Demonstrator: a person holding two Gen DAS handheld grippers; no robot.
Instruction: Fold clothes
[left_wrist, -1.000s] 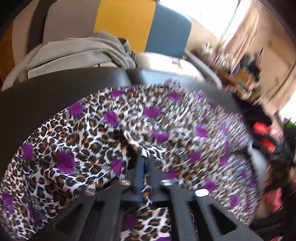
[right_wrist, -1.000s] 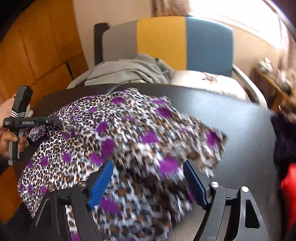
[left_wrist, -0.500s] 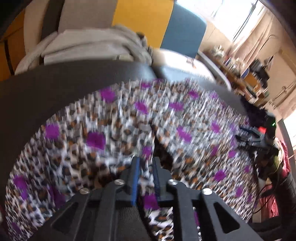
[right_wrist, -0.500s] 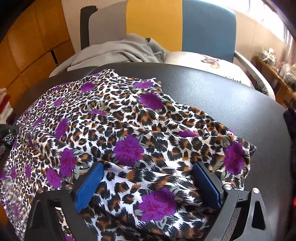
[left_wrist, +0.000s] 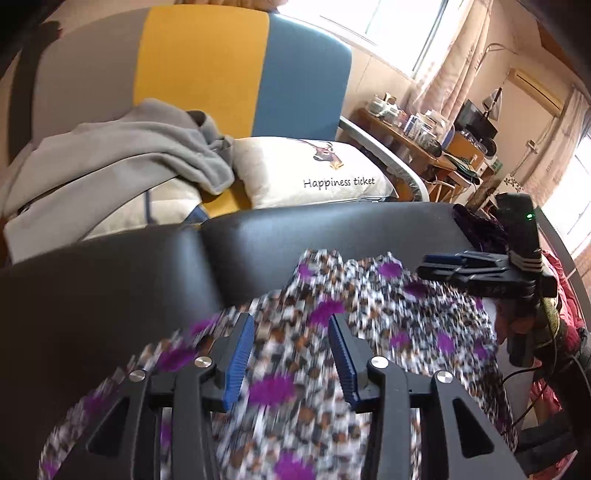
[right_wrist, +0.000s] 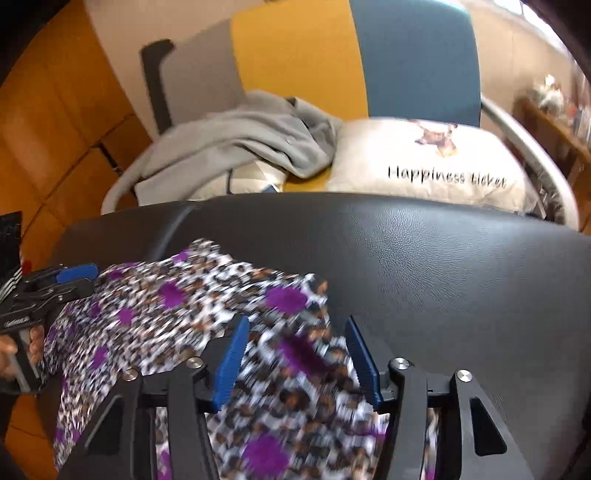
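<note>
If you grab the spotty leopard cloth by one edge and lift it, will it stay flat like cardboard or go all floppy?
Probably floppy: the leopard-print cloth lies in soft wrinkles and folds on the black table, not as a flat sheet. It looks thin, so likely light for its size. It might also slide easily, since the tabletop looks smooth, though that is a guess.

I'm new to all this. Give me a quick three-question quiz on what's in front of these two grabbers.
1. True or false: the left gripper pinches the leopard cloth.
2. What lies on the chair beside the pillow? A) grey garment B) red towel C) basket
3. Which colour is the table?

Key: 1. False; both it and the right gripper are open, with cloth beneath. 2. A, the grey garment. 3. Black.
</note>
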